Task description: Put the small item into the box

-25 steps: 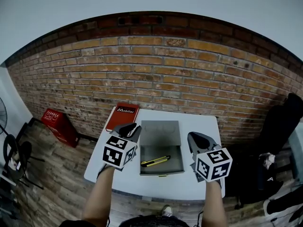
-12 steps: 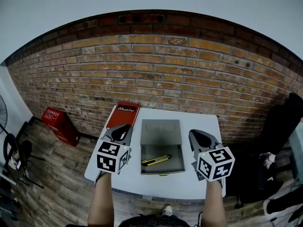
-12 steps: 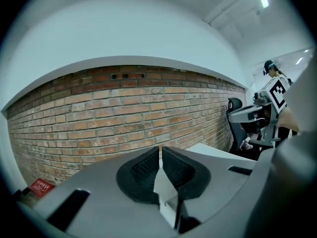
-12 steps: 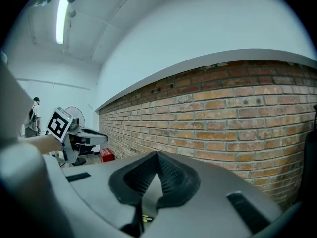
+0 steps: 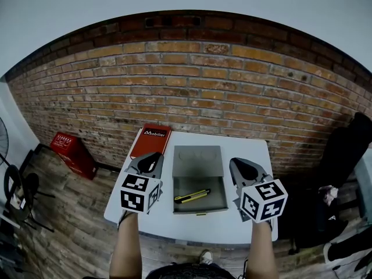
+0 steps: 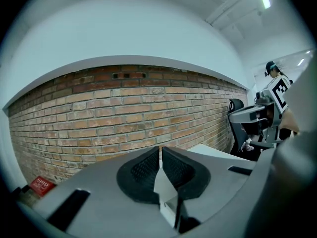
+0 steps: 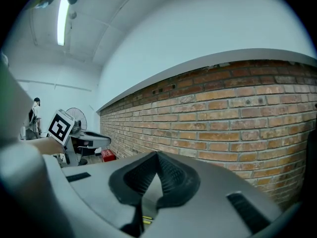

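Observation:
A yellow and black utility knife (image 5: pixel 192 196) lies inside the open grey box (image 5: pixel 213 206) in the middle of the white table (image 5: pixel 197 228). The box's lid (image 5: pixel 197 161) lies flat behind it. My left gripper (image 5: pixel 152 157) hovers just left of the box, shut and empty; its pads meet at the tips in the left gripper view (image 6: pixel 160 148). On the other side of the box, my right gripper (image 5: pixel 240 165) is also shut with nothing held (image 7: pixel 157 153). Both point at the brick wall.
A red book (image 5: pixel 150 141) lies at the table's back left corner. On the wooden floor to the left is a red crate (image 5: pixel 72 154). A black chair (image 5: pixel 343 167) stands at the right. The brick wall (image 5: pixel 192 86) rises just behind the table.
My left gripper has drawn back leftward from over the box's left edge, and its jaws have closed. The knife stays in the box. My right gripper has barely moved.

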### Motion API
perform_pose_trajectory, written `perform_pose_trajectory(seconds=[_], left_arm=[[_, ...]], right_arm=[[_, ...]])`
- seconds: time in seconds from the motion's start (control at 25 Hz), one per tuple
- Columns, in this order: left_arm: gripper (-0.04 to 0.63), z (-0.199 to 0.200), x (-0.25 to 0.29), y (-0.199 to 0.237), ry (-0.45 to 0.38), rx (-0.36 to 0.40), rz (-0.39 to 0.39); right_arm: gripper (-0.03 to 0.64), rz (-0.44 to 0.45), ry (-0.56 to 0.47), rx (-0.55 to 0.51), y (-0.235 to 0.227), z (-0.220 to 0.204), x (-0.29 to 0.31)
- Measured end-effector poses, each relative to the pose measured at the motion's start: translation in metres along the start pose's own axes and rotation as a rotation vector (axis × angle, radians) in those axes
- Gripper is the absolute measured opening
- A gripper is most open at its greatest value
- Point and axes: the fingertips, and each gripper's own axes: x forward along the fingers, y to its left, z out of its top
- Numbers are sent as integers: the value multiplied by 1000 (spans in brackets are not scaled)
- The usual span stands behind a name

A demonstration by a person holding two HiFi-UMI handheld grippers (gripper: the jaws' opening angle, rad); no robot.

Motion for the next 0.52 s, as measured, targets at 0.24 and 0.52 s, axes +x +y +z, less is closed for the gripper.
perform_pose_trajectory(seconds=[0.24, 0.52], left_arm=[[38, -1, -1, 4, -14, -27, 14], [38, -1, 2, 7, -12, -17, 18]], right_arm=[[20, -6, 1, 6, -2, -1, -1], [20, -7, -3, 13, -2, 0, 0]])
